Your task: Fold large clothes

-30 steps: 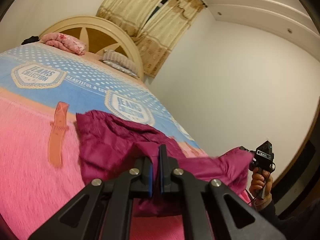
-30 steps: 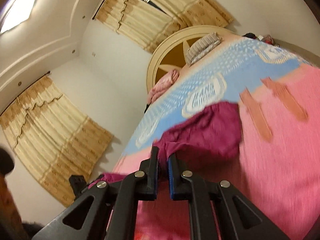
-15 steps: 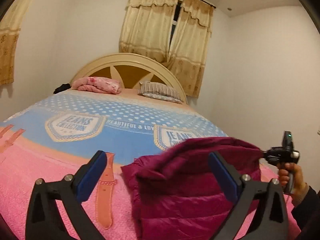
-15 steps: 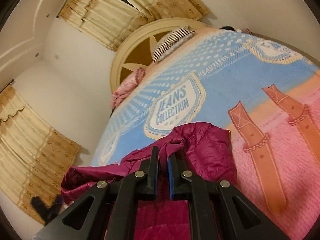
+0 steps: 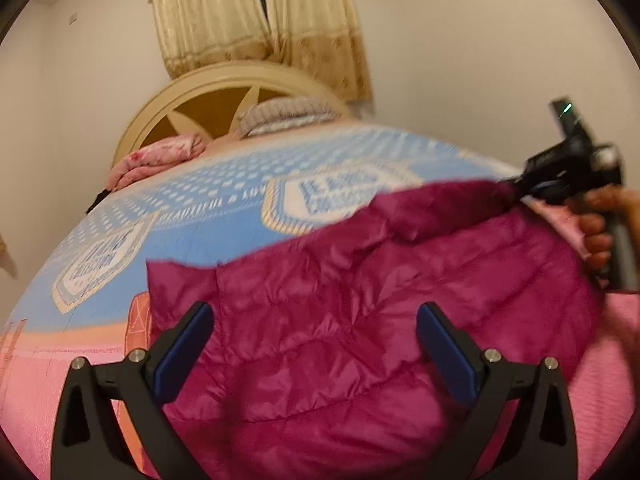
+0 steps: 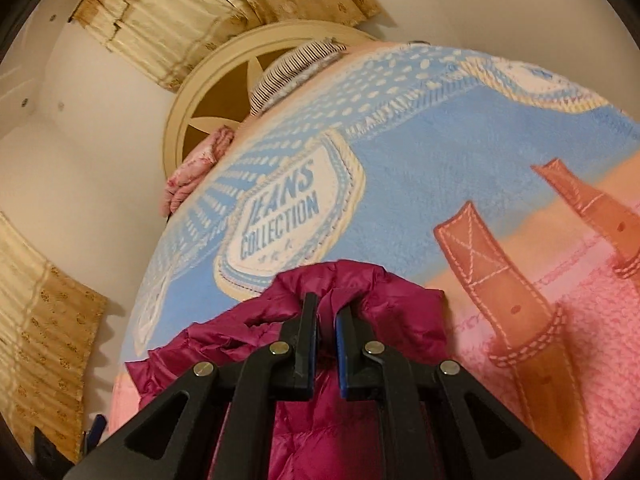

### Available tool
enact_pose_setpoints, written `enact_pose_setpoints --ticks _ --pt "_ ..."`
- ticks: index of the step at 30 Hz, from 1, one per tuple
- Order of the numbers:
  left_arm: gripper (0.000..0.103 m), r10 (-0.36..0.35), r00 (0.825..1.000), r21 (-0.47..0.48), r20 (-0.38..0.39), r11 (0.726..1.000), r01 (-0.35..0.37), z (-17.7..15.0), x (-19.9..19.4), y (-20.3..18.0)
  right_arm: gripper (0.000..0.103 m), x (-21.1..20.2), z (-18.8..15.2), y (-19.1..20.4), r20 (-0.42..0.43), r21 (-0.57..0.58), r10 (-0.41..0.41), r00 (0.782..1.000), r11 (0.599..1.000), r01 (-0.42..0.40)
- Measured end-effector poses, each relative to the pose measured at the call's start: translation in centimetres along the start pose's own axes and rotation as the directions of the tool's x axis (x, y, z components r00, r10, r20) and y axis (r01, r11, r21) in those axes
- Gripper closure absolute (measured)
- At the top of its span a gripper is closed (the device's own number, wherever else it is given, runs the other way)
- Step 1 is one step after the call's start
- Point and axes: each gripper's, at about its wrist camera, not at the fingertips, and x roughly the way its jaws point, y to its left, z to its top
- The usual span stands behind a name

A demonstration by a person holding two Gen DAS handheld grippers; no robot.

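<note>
Jaws of the left gripper (image 5: 312, 344) are standing wide apart, their blue pads (image 5: 182, 350) clear of any cloth, having sprung open within the past second with nothing caught between them. Directly beneath and ahead of that gripper the magenta quilted jacket (image 5: 360, 300) is lying spread over the pink end of the blanket (image 5: 44, 380), filling the gap between the two fingers as seen from the left wrist camera. Right gripper (image 6: 327, 320) is sitting nearly closed, pinching a bunched fold at the jacket's far edge (image 6: 332, 280); in the left wrist view that same gripper (image 5: 560, 168) is showing at the jacket's right corner, gripped by a hand (image 5: 600, 232), with the fabric drawn up toward its tip. Beyond the jacket the blanket is turning blue, carrying badge prints (image 6: 288, 220) and printed orange straps (image 6: 492, 280). Farther on, a folded pink quilt (image 5: 156, 160) and a striped pillow (image 5: 284, 114) are resting against the cream headboard (image 5: 224, 92), with beige curtains (image 5: 256, 20) hanging behind.
</note>
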Motion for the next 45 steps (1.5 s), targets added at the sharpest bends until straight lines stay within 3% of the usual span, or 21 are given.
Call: enact_pose_setpoints --ticks 4,8,10,12,13,17,20,22,23,24,27,32,45 --pt "0.0 0.059 0.993 -0.07 -0.103 0.995 -0.066 -0.9 3.4 1.2 0.096 2.0 0.3 -0.3 -0.002 -0.004 -0.022 1.0 1.0 0.022" --pt "0.0 0.055 0.986 -0.153 -0.157 0.985 -0.079 -2.1 4.7 2.2 0.094 3.5 0.3 -0.2 -0.011 0.005 -0.035 0.999 0.999 0.035" --pt "0.0 0.063 0.985 -0.148 -0.163 0.985 -0.087 -2.2 4.5 1.9 0.075 3.0 -0.1 0.6 0.003 -0.006 -0.051 0.999 0.999 0.051" --pt "0.0 0.07 0.983 -0.141 -0.17 0.985 -0.095 -2.3 4.7 1.6 0.009 1.8 -0.6 2.2 0.026 -0.054 -0.046 0.999 0.997 0.048" --pt "0.0 0.072 0.982 -0.141 -0.178 0.985 -0.097 -2.1 5.2 1.5 0.007 0.8 -0.9 3.4 0.057 -0.092 -0.052 0.997 0.994 0.057" --pt "0.0 0.087 0.977 -0.159 -0.193 0.98 -0.119 -1.8 5.9 1.5 0.007 -3.3 -2.5 8.7 0.17 -0.258 -0.064 0.983 0.96 0.107" --pt "0.0 0.114 0.975 -0.156 -0.193 0.977 -0.145 -1.3 5.9 1.7 0.009 -3.1 -4.8 11.0 0.141 -0.289 -0.051 0.989 0.953 0.09" --pt "0.0 0.125 0.973 -0.165 -0.195 0.973 -0.158 -0.9 6.0 1.9 0.032 -1.2 -6.9 12.1 0.115 -0.338 -0.09 0.989 0.933 0.124" --pt "0.0 0.12 0.973 -0.173 -0.196 0.973 -0.155 -0.9 5.9 2.1 0.053 -0.1 -7.6 12.5 0.101 -0.358 -0.11 0.989 0.923 0.139" --pt "0.0 0.114 0.973 -0.177 -0.199 0.973 -0.15 -0.9 6.0 2.1 0.057 1.3 -8.3 12.5 0.081 -0.359 -0.135 0.988 0.92 0.155" --pt "0.0 0.11 0.972 -0.166 -0.207 0.975 -0.146 -0.8 6.5 2.1 0.057 3.8 -9.5 11.6 0.04 -0.317 -0.149 0.988 0.936 0.153" --pt "0.0 0.103 0.971 -0.158 -0.215 0.978 -0.138 -0.5 7.4 1.9 0.057 6.6 -10.6 10.3 0.024 -0.326 -0.211 0.977 0.922 0.208" --pt "0.0 0.107 0.961 -0.16 -0.253 0.976 -0.151 -1.6 8.8 1.7 0.057 8.6 -11.1 10.6 0.022 -0.37 -0.276 0.961 0.891 0.264"
